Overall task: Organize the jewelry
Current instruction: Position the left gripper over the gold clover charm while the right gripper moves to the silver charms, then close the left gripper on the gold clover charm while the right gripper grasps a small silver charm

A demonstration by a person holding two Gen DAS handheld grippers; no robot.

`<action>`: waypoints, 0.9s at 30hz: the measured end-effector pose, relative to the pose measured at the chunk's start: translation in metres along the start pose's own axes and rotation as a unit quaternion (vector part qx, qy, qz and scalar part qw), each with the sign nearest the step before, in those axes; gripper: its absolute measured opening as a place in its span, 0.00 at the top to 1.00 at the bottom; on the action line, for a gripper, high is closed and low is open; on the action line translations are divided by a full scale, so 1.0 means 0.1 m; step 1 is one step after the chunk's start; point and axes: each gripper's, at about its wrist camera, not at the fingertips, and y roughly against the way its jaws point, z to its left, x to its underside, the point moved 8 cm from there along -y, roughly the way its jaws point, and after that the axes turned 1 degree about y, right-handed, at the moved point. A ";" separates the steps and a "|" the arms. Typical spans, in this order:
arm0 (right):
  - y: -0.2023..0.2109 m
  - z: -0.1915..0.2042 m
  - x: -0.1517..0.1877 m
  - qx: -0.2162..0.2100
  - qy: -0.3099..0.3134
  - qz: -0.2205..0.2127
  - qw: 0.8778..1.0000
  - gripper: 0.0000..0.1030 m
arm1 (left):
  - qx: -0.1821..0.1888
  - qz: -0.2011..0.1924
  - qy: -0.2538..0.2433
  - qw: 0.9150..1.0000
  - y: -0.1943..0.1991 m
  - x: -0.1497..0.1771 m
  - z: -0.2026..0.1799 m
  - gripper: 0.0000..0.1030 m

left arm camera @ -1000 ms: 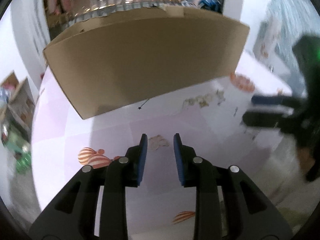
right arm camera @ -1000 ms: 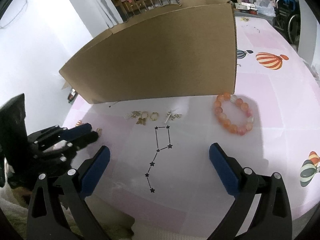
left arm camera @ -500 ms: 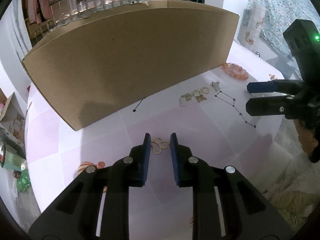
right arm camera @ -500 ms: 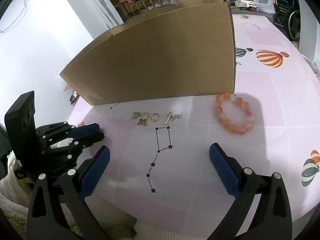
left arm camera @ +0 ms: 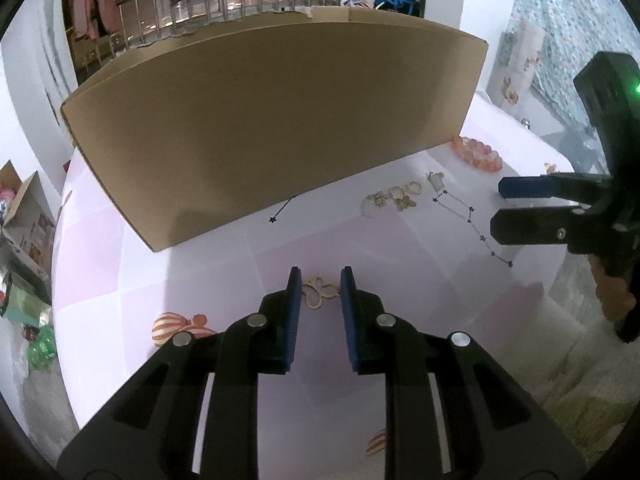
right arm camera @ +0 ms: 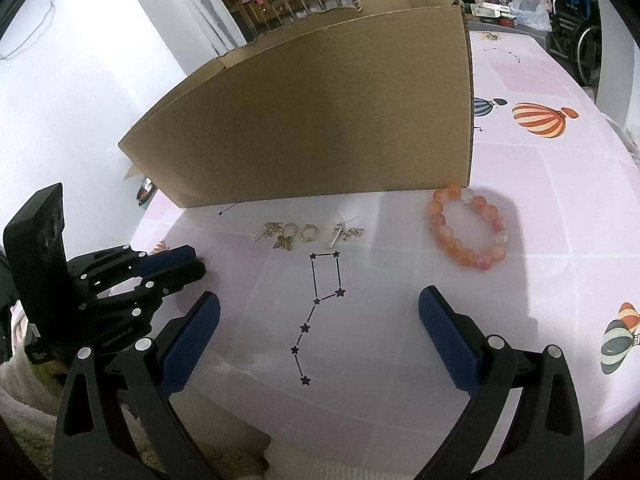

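Left gripper [left arm camera: 319, 280]: points down at the table, jaws narrow, its blue pads [left arm camera: 295, 300] on either side of a gold butterfly charm; whether the pads press on the charm cannot be told.
Butterfly charm [left arm camera: 320, 293]: an open gold outline, lying flat on the cloth between the left tips, its wings reaching toward both pads.
Right gripper [right arm camera: 320, 324]: jaws wide, nothing between them, hovering over the printed star line; seen side-on at the right edge of the left view.
Cloth [right arm camera: 400, 360]: pale pink and white squares covering the table, printed with striped balloons [right arm camera: 538, 119] and black star constellations [right arm camera: 320, 300].
Small jewelry [right arm camera: 288, 236]: a loose cluster beyond the right gripper, just in front of the box: a little comb-shaped piece, a dark gold butterfly, two gold hoops.
Silver piece [right arm camera: 344, 233]: just right of the cluster, a bar with a short chain, apart from the hoops.
Bracelet [right arm camera: 468, 226]: orange and pink beads in a ring, flat on the cloth, right of the silver piece, touching or nearly touching the box's right corner.
Box [right arm camera: 320, 120]: large brown cardboard, standing at the back of the table behind all the jewelry, top open with a torn rim.
Background: railing and hanging clothes beyond the box.
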 end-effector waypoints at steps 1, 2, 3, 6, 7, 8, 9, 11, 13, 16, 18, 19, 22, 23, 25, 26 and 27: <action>0.00 0.01 0.00 0.002 0.002 0.000 1.000 0.06 | 0.000 -0.001 0.002 1.000 0.01 0.00 0.01 0.82; -0.01 0.01 0.00 0.006 0.006 0.001 1.000 0.06 | 0.000 -0.002 0.005 1.000 0.01 0.00 0.01 0.82; -0.01 0.02 0.00 0.009 0.010 0.002 1.000 0.06 | 0.001 -0.003 0.008 1.000 0.01 0.00 0.01 0.82; -0.02 0.03 0.01 0.018 0.018 0.007 1.000 0.06 | 0.000 -0.008 0.018 1.000 0.04 -0.01 0.03 0.82; -0.02 0.03 0.01 0.019 0.019 0.007 1.000 0.06 | -0.001 -0.011 0.020 1.000 0.06 -0.02 0.04 0.82; -0.01 0.03 0.00 0.019 0.022 0.006 1.000 0.06 | -0.001 -0.014 0.024 1.000 0.08 -0.03 0.05 0.82; 0.00 0.04 0.00 0.018 0.026 0.003 1.000 0.06 | -0.002 -0.016 0.029 0.999 0.09 -0.04 0.05 0.82; 0.04 0.06 -0.04 0.020 0.038 -0.009 0.999 0.06 | -0.003 -0.022 0.040 0.999 0.12 -0.07 0.08 0.82; 0.07 0.10 -0.07 0.025 0.055 -0.020 0.998 0.09 | -0.008 -0.027 0.049 0.998 0.14 -0.10 0.11 0.82; 0.11 0.13 -0.12 0.042 0.083 -0.034 0.995 0.18 | -0.012 -0.034 0.059 0.998 0.16 -0.15 0.14 0.82; 0.10 0.13 -0.15 0.051 0.096 -0.036 0.993 0.26 | -0.013 -0.038 0.064 0.997 0.19 -0.17 0.17 0.82; 0.09 0.11 -0.16 0.056 0.099 -0.035 0.993 0.31 | -0.014 -0.039 0.067 0.997 0.19 -0.18 0.19 0.82; 0.08 0.06 -0.19 0.060 0.102 -0.032 0.992 0.45 | -0.015 -0.040 0.071 0.997 0.18 -0.20 0.21 0.82; 0.07 0.05 -0.20 0.063 0.107 -0.030 0.992 0.51 | -0.015 -0.039 0.071 0.997 0.17 -0.20 0.22 0.82; 0.06 0.04 -0.21 0.068 0.115 -0.028 0.991 0.58 | -0.016 -0.038 0.072 0.997 0.16 -0.21 0.22 0.82; 0.05 0.05 -0.22 0.068 0.116 -0.027 0.991 0.64 | -0.015 -0.037 0.073 0.997 0.15 -0.20 0.23 0.82; 0.03 0.05 -0.22 0.066 0.115 -0.023 0.991 0.66 | -0.015 -0.037 0.073 0.997 0.14 -0.20 0.22 0.82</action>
